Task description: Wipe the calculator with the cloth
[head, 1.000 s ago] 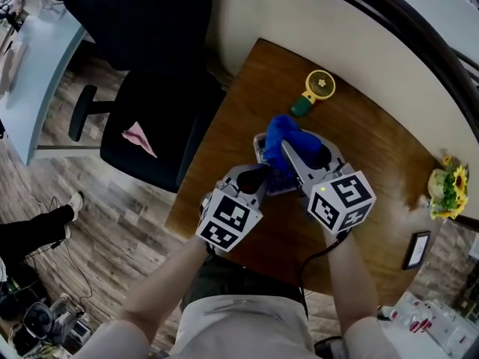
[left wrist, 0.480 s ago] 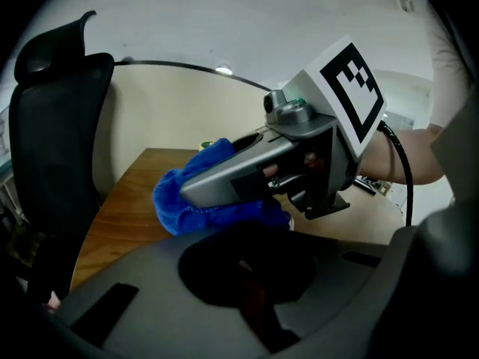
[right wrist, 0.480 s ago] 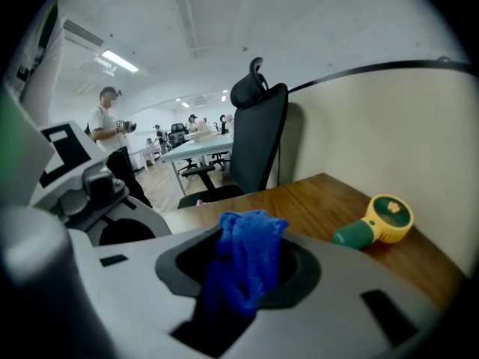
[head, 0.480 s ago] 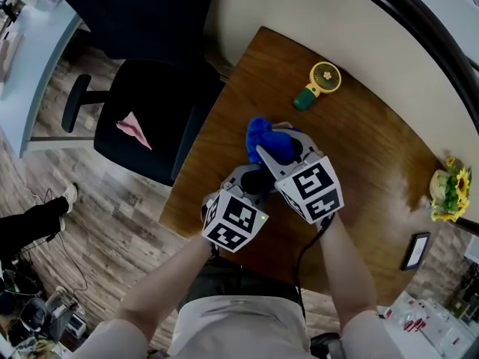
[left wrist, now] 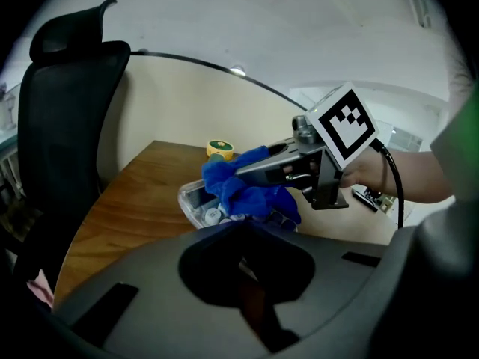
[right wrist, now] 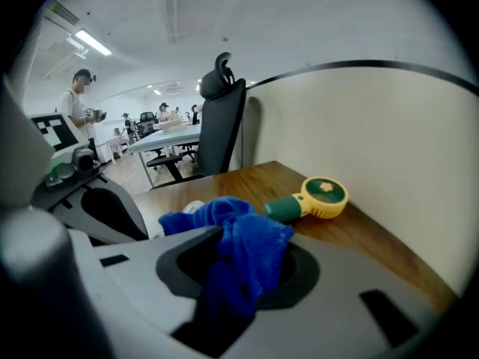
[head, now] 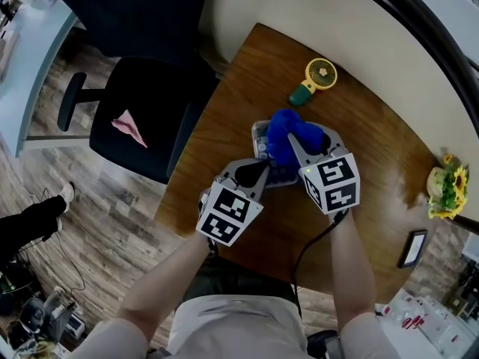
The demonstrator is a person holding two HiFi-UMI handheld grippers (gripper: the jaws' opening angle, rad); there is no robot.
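Note:
A calculator point(head: 260, 142) with a clear case lies on the brown table point(head: 374, 163); its left end and pale keys point(left wrist: 196, 204) show. A blue cloth point(head: 288, 134) is bunched over the middle of it. My right gripper point(head: 293, 143) is shut on the cloth point(right wrist: 217, 215) and presses it down on the calculator. The left gripper view shows that gripper point(left wrist: 288, 167) from the side, with the cloth point(left wrist: 247, 189) under it. My left gripper point(head: 262, 172) sits at the calculator's near edge and seems clamped on it; its body point(left wrist: 243, 234) hides the contact.
A yellow and green hand fan point(head: 314, 79) lies just beyond the calculator near the wall. A black office chair point(head: 142, 118) with a pink paper point(head: 129, 129) stands left of the table. Sunflowers point(head: 445, 189) and a dark phone point(head: 414, 249) are at the right.
The right gripper swept the cloth to the calculator's left end, then back right over its middle. The left gripper stayed at the near edge.

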